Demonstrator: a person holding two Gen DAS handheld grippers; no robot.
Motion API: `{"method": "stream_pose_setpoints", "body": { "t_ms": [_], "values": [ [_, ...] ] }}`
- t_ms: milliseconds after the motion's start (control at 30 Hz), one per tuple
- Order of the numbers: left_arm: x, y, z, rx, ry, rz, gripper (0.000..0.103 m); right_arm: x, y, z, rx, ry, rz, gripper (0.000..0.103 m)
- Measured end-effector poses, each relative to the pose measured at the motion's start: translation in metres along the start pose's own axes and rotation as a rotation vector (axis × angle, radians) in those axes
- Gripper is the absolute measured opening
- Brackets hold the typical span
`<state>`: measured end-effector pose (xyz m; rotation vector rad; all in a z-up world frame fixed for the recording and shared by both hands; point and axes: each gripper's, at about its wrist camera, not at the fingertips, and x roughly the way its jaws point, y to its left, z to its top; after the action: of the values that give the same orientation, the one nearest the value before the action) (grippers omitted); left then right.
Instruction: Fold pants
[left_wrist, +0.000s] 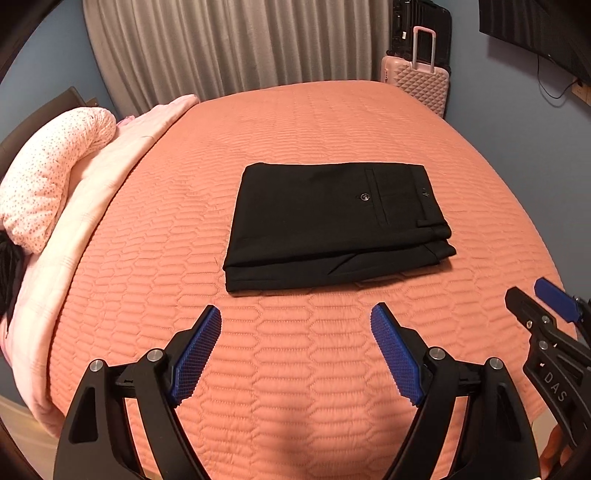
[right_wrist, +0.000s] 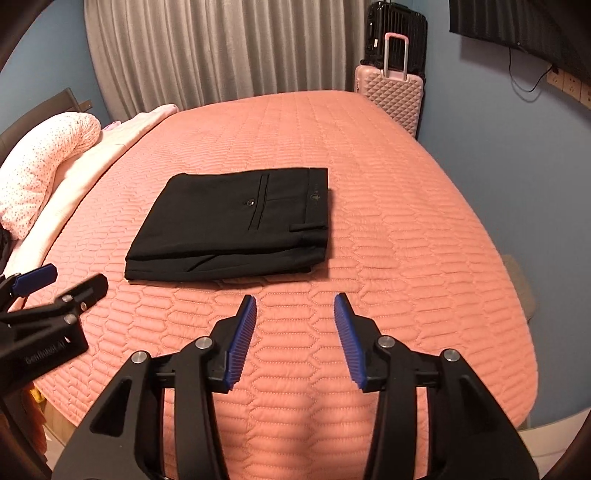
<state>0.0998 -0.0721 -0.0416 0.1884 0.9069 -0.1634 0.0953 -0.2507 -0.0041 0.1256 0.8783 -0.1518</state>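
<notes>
Black pants lie folded into a flat rectangle on the salmon quilted bed, back pocket and button facing up, waistband to the right. My left gripper hovers above the bed, short of the pants' near edge, open wide with nothing between its blue pads. My right gripper is likewise over the bed, short of the pants, open with nothing between its pads. Each gripper shows at the edge of the other's view: the right gripper and the left gripper.
A pink dotted pillow and a pale pink blanket lie along the bed's left side. A pink suitcase and a black one stand past the far right corner. Grey curtains hang behind.
</notes>
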Motion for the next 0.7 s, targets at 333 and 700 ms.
{"method": "stream_pose_setpoints", "body": {
  "t_ms": [333,700],
  "values": [
    [-0.011,0.002,0.003,-0.012,-0.025,0.025,0.081,-0.025,0.021,0.015,-0.039,-0.082,-0.030,0.059],
    [-0.016,0.010,0.010,-0.037,-0.035,0.036,0.081,-0.036,0.041,0.037,-0.044,-0.147,-0.051,0.069]
  ]
}}
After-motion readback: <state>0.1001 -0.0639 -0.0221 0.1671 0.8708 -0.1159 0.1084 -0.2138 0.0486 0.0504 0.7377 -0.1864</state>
